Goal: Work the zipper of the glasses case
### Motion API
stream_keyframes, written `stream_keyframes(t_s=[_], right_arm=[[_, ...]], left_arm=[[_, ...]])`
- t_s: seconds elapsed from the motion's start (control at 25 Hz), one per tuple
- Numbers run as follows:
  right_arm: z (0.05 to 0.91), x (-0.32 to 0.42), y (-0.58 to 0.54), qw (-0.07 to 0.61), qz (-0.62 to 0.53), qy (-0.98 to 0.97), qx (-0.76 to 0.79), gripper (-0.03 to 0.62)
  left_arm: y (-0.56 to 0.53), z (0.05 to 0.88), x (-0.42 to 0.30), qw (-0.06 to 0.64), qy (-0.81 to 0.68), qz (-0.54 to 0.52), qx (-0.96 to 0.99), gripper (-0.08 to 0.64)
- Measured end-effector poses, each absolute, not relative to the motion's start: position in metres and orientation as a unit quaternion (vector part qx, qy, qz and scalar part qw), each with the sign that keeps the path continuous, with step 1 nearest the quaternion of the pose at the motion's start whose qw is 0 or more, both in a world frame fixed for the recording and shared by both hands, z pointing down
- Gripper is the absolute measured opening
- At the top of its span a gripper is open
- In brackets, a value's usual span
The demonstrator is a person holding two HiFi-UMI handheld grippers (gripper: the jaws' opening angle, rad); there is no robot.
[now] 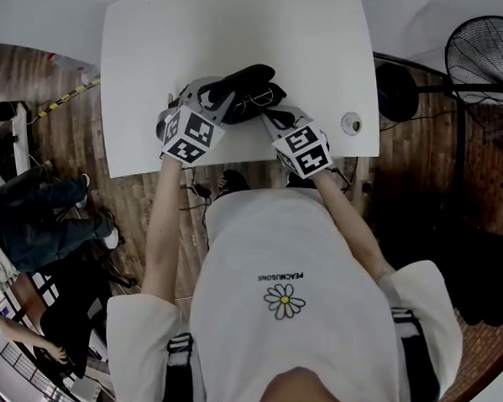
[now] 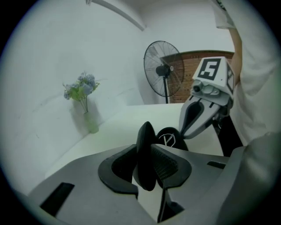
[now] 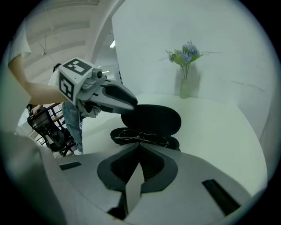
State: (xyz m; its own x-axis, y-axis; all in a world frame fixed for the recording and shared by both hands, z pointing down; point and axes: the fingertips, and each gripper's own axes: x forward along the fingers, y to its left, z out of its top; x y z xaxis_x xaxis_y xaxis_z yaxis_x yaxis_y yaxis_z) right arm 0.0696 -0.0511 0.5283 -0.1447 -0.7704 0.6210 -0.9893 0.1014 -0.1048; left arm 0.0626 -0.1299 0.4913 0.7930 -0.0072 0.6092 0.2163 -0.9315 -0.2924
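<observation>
Black glasses case lid (image 2: 146, 134) clamped edge-on in my left claw (image 2: 146, 160); right claw (image 3: 139, 148) closed tight on nothing, near the spectacles (image 3: 142, 137) lying in the case base (image 3: 117, 134).

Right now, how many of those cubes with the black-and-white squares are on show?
2. One marker cube sits on the left gripper, the other on the right gripper, both at the table's near edge.

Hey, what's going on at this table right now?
A person works a black glasses case on the white table with two handheld grippers. The case lies open, glasses inside. The left gripper pinches the raised lid; the right gripper, jaws together and empty, sits just short of the case.
</observation>
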Motion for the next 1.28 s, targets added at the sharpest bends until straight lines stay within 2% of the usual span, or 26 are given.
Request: stream_keyframes(t_s=[0.4,0.76,1.04,1.28], right_arm=[[0.525,0.072,-0.054,0.201,0.254,-0.712,0.623,0.008],[0.528,0.079,-0.052,0.211,0.259,-0.703,0.628,0.008],[0.495,0.101,-0.069,0.231,0.183,-0.709,0.640,0.008],[0.493,0.128,-0.090,0.238,0.173,-0.708,0.642,0.008]], left_arm=[[-0.070,0.498,0.037,0.101,-0.116,-0.309,-0.938,0.093],[-0.039,0.526,0.031,0.114,-0.153,-0.353,-0.916,0.083],[-0.044,0.525,0.034,0.099,-0.144,-0.341,-0.924,0.069],[-0.041,0.527,0.034,0.095,-0.148,-0.340,-0.924,0.057]])
